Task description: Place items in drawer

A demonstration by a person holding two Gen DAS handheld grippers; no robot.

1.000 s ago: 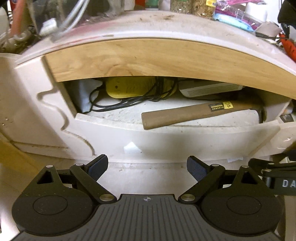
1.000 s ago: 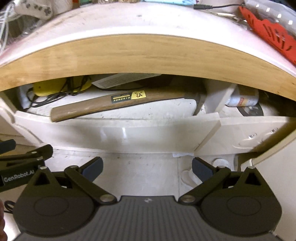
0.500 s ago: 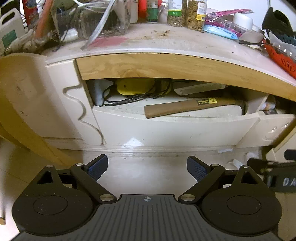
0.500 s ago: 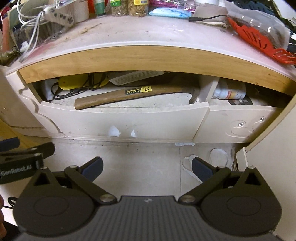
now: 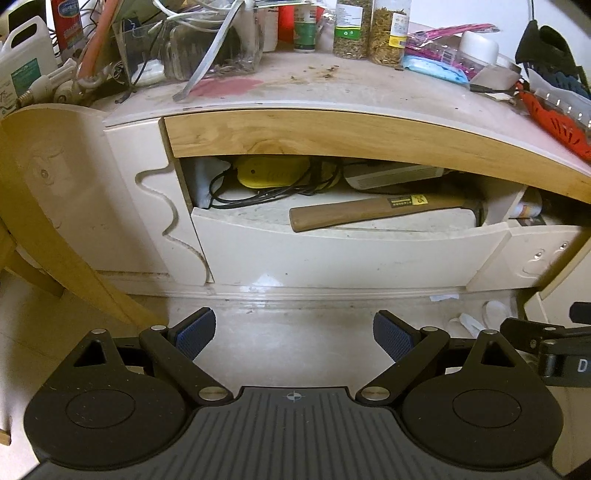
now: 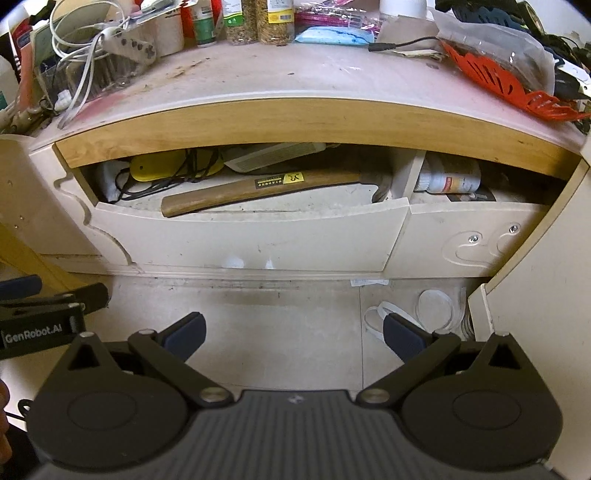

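Both claws, left gripper and right gripper, stand spread and empty, clear of the cream open drawer holding the wooden-handled hammer; risk: its handle may snag the wooden rail on closing.

Cream-white desk with light wood front edge — cluttered top: seed-filled spice jars, white power strip, orange plastic slotted spatula, pale blue packet, clear glass container.

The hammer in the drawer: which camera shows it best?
The right wrist view: the hammer lies near centre, handle, label and metal head visible. The left wrist view shows its handle, but the head sits shadowed at the drawer's corner.
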